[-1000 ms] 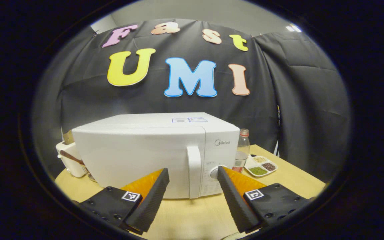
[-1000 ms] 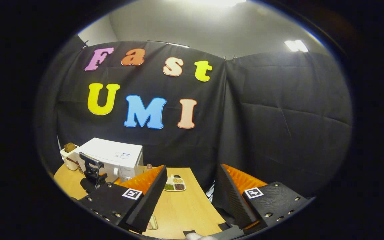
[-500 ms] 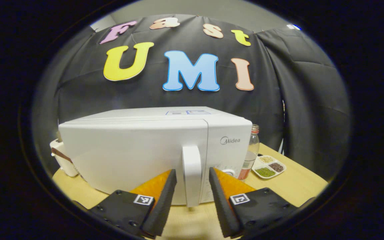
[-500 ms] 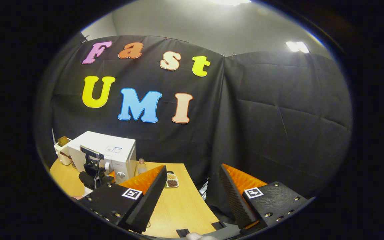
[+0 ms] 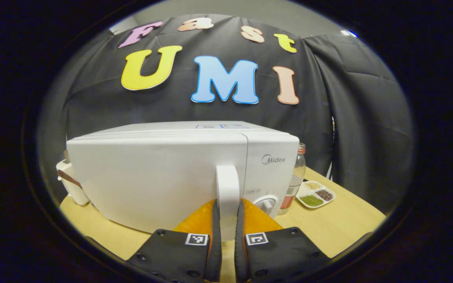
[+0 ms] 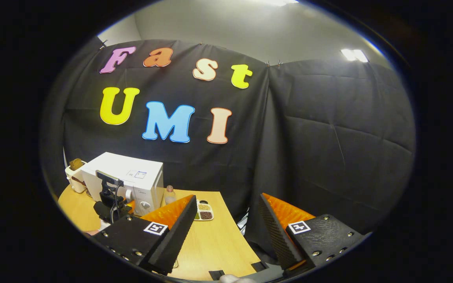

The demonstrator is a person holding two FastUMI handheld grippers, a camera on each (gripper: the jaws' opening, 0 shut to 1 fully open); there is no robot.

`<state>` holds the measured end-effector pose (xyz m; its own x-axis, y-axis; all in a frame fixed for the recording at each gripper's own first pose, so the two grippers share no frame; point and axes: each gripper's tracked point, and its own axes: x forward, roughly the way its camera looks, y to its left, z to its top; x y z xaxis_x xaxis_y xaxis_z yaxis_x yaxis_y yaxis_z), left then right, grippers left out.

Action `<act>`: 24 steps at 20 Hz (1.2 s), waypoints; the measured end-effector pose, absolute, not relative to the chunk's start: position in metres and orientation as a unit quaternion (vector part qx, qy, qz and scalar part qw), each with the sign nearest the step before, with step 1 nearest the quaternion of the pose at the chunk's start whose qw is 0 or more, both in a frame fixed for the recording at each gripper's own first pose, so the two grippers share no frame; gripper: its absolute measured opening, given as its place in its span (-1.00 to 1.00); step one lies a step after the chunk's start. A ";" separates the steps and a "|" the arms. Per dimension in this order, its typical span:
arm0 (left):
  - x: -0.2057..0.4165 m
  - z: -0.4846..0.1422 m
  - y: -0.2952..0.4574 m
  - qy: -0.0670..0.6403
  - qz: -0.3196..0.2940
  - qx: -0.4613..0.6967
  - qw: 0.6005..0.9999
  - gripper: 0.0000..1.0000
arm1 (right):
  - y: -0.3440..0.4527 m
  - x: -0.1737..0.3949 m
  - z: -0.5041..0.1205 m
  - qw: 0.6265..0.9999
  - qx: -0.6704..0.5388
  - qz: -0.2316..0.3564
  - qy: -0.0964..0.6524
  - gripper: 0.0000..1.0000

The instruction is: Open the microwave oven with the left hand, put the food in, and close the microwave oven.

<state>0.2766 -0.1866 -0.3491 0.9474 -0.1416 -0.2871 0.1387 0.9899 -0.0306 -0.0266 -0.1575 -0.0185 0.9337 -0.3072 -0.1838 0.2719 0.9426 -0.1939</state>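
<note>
Change since a second ago: left gripper (image 5: 226, 236) has come in from well short of the microwave oven (image 5: 179, 173) and drawn its wide-spread fingers together around the door handle (image 5: 227, 188).
Left gripper state: clenched on the door handle, one finger on each side; contact looks firm, though the pads are partly hidden low in the left gripper view.
Handle axis: upright, running up out of the fingers, at the door's right edge beside the control knob (image 5: 265, 204).
Pull direction: the door is still closed; it probably hinges at its far left, so my guess is the handle must swing back toward the holder and leftward.
Right gripper (image 6: 224, 232): fingers spread apart, holding nothing, well to the oven's right over the table (image 6: 210, 243).
Nearer hand: the left.
Far right: bottle (image 5: 295, 173), then divided dish (image 5: 315, 194).
Food: not identifiable.
</note>
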 end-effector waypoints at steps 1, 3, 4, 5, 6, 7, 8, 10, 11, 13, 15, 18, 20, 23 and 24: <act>0.275 -0.348 -0.186 0.146 -0.071 -0.005 0.987 -0.61 | -0.157 -0.027 -0.019 0.980 -0.084 -0.147 0.107 0.92; 0.275 -0.347 -0.185 0.146 -0.072 -0.005 0.987 -0.65 | -0.155 -0.026 -0.021 0.980 -0.085 -0.142 0.109 0.92; 0.275 -0.347 -0.185 0.149 -0.073 -0.004 0.986 -0.66 | -0.154 -0.026 -0.022 0.980 -0.085 -0.140 0.110 0.92; 0.274 -0.348 -0.185 0.151 -0.073 -0.007 0.986 -0.67 | -0.152 -0.027 -0.022 0.981 -0.084 -0.136 0.111 0.92; 0.274 -0.348 -0.185 0.153 -0.073 -0.008 0.985 -0.66 | -0.151 -0.027 -0.021 0.981 -0.085 -0.133 0.109 0.91; 0.272 -0.347 -0.185 0.155 -0.074 -0.008 0.985 -0.66 | -0.152 -0.026 -0.022 0.982 -0.086 -0.130 0.110 0.92; 0.262 -0.353 -0.184 0.175 -0.074 -0.008 0.982 -0.65 | -0.151 -0.024 -0.022 0.982 -0.087 -0.126 0.110 0.92; 0.232 -0.347 -0.180 0.157 -0.081 0.001 0.984 -0.65 | -0.149 -0.020 -0.021 0.984 -0.081 -0.116 0.107 0.91; 0.216 -0.345 -0.174 0.152 -0.080 0.009 0.985 -0.66 | -0.147 -0.019 -0.022 0.986 -0.076 -0.108 0.106 0.91; 0.186 -0.343 -0.164 0.146 -0.078 0.008 0.986 -0.67 | -0.143 -0.015 -0.026 0.988 -0.068 -0.093 0.107 0.92; 0.175 -0.342 -0.161 0.146 -0.087 0.016 0.985 -0.55 | -0.136 -0.013 -0.030 0.989 -0.059 -0.076 0.110 0.92; 0.180 -0.332 -0.143 0.145 -0.066 0.036 0.987 0.06 | -0.133 -0.015 -0.030 0.990 -0.061 -0.062 0.109 0.91; 0.184 -0.323 -0.135 0.134 -0.052 0.038 0.989 0.51 | -0.134 -0.017 -0.027 0.991 -0.063 -0.059 0.105 0.91; 0.181 -0.316 -0.131 0.132 -0.049 0.033 0.990 1.00 | -0.134 -0.020 -0.030 0.991 -0.056 -0.052 0.105 0.92; 0.178 -0.317 -0.131 0.133 -0.047 0.035 0.989 0.94 | -0.134 -0.021 -0.030 0.992 -0.056 -0.051 0.105 0.92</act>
<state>0.1777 -0.1307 -0.3168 0.9601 -0.0843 -0.2668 0.1031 0.9930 0.0573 -0.0208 -0.1336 -0.0303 0.9724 -0.1137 -0.2035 0.0903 0.9885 -0.1212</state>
